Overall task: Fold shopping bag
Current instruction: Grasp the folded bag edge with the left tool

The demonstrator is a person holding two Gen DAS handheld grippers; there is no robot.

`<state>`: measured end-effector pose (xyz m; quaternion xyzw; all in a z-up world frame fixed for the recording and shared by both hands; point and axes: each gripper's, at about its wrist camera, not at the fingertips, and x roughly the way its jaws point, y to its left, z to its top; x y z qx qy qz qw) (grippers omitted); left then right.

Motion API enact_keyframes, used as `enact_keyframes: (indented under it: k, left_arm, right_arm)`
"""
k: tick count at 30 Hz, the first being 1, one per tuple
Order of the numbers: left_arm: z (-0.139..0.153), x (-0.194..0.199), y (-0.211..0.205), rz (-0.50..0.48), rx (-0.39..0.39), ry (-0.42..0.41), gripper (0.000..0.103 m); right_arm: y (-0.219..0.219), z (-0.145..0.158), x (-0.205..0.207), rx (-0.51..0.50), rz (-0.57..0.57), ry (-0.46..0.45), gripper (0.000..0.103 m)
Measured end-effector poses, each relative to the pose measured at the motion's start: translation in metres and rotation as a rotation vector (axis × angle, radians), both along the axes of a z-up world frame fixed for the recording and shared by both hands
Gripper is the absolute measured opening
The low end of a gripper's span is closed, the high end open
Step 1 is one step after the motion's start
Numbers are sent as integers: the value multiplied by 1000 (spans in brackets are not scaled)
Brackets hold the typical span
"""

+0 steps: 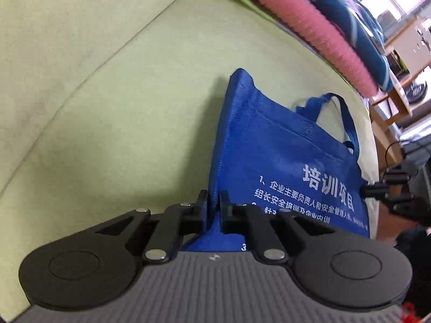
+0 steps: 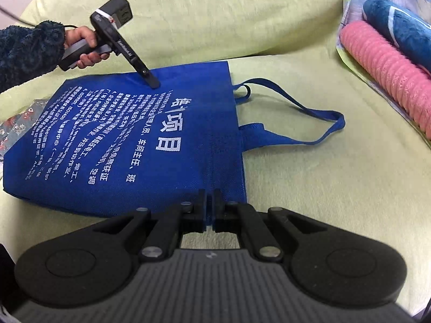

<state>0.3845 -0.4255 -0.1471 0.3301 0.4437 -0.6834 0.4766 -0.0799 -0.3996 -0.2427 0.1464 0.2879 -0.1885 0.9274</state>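
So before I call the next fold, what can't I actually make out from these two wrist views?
- Left wrist view: the shopping bag's near edge is hidden behind the left gripper, closed on the cloth.
- Right wrist view: the right gripper covers the bag's near edge, so the pinched layers cannot be counted.
- Right wrist view: the small print is too small to read.
- The bag's underside lies against the green cover in both views.

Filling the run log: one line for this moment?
left gripper: shut on blue non-woven shopping bag far edge | right gripper: shut on near edge | bag flat on green sofa cushion
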Motion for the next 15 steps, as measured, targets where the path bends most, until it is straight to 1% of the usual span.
enact_keyframes:
  k: [2,5,8,9,10,12,13,15]
  left_arm:
    - [19,-20,14,-15,-78,-78,0]
    - [56,-63,42,-46,-230,-242,0]
    - [89,-125,77,-77,-403,-393,0]
    - [97,-148,91,-93,-455,-436,0]
    - [100,-172,103,-109,-491,-487,0]
    - [86,-222,121,-135,-503,-573,0]
    - [76,-244,127,-143,-495,-602,0]
    - [46,-283,134,-157,-455,-640,0]
  right_arm:
    - [2,0,0,-4,-8,-3,1]
    - [6,-1,0,-17,-22,-5,1]
    - [10,-2,1,-31,-38,-5,1]
    - [10,-2,1,-32,-44,-6,1]
    - [11,-2,1,-32,-51,-7,1]
    - [10,-2,0,-21,-62,-17,1]
    - [10,-2,-1,-14,-67,-23,1]
    - [7,-3,-4,7,-73,-39,1]
